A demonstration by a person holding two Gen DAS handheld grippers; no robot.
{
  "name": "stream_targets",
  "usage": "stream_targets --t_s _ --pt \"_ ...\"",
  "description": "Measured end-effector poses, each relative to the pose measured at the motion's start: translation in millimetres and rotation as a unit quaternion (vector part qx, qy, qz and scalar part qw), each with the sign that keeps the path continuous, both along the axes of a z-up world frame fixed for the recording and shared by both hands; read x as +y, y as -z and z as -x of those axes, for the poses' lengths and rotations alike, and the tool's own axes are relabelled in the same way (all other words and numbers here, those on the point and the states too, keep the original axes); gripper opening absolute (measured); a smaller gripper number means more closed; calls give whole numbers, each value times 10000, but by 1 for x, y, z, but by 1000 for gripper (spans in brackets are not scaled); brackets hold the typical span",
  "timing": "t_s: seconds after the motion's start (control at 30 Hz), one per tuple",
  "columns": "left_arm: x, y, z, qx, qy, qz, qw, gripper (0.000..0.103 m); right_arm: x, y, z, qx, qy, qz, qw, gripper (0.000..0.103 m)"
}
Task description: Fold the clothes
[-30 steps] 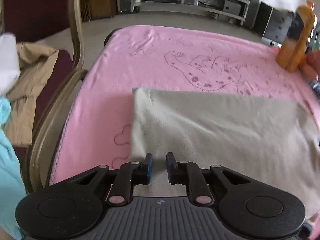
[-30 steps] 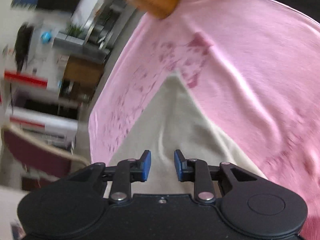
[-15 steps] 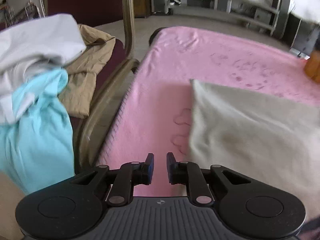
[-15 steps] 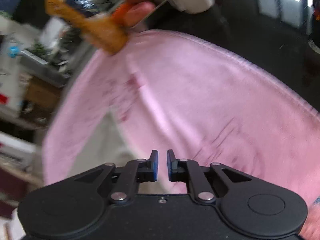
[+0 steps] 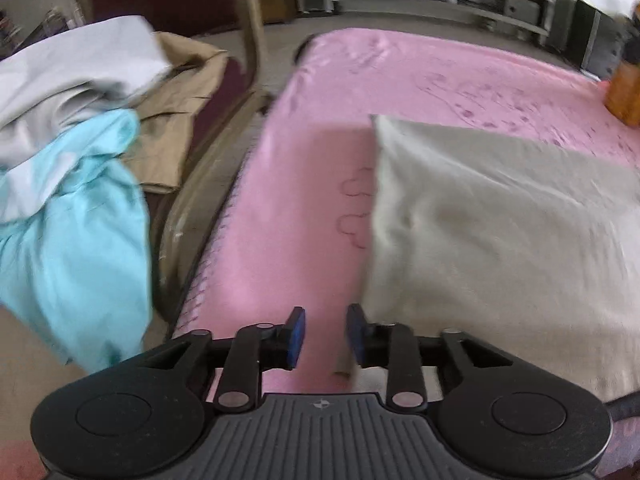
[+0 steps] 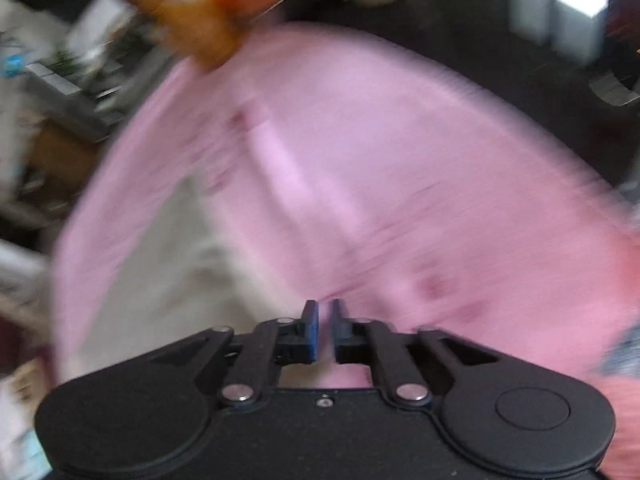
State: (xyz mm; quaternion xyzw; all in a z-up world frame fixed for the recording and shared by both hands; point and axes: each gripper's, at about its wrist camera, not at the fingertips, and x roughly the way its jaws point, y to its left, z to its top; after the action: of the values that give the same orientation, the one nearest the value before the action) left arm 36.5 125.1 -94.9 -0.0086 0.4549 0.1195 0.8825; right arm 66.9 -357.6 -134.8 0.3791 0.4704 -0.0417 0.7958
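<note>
We see a clothes pile (image 5: 76, 128) left of the pink blanket (image 5: 304, 168). The folded beige garment (image 5: 500, 216) lies flat. Left gripper (image 5: 325, 330) jaws are spread, empty; right gripper (image 6: 325, 330) jaws nearly pressed together.

Right view is motion-blurred throughout; the orange object (image 6: 192, 28) ahead-left of the hand-held gripper (image 6: 323, 330) stays unidentifiable. The beige cloth (image 5: 500, 232) runs off frame.

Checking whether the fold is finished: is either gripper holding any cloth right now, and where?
Nothing is held. The left gripper is open over the pink blanket beside the beige garment; the right gripper is nearly closed on nothing.
</note>
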Motion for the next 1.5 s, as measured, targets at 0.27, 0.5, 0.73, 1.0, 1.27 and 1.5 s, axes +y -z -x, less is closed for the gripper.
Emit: stream_targets --t_s 0.27,0.5,0.73,1.0,1.27,1.5 --pt "-6 -8 9 -283 785 1057 9909 22 13 -7 19 -405 -470 -196 9979 19" --pt "-18 7 5 228 542 166 9981 31 24 7 13 165 -451 274 9985 1" --pt "-7 -12 15 -84 213 117 9997 27 9 -11 24 -24 432 991 9941 13" --pt "8 -73 -1 -1350 656 1432 9783 27 34 -81 3 -1468 -369 407 9876 15" --pt "4 -89 -72 -1553 600 1327 9771 23 73 -146 -53 -2714 -1209 813 9514 20" --pt "16 -14 -126 -468 131 1509 9874 13 66 -58 -116 -1762 -970 965 9748 22"
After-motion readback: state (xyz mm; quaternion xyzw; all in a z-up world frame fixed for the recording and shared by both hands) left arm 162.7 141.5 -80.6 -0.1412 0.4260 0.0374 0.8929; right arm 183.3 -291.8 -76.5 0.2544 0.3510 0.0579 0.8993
